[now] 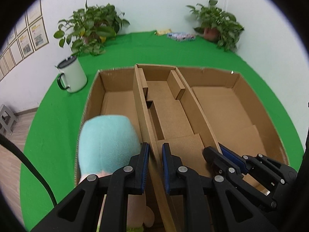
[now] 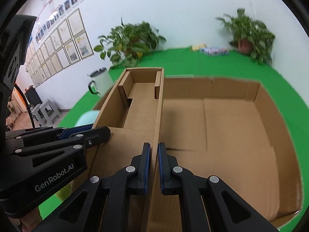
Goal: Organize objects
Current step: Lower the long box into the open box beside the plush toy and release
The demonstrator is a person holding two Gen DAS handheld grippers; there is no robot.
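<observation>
Both claws are clenched on the narrow cardboard box: left claw on its left wall, right claw on its right wall. That plain brown narrow box with folded inner flaps sits inside the wide cardboard box on the green counter, beside a turquoise plush toy.

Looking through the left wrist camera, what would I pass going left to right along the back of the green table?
White metal mug with dark rim → bushy potted plant → yellow packet → pale colourful packet → second potted plant in a terracotta pot.
</observation>
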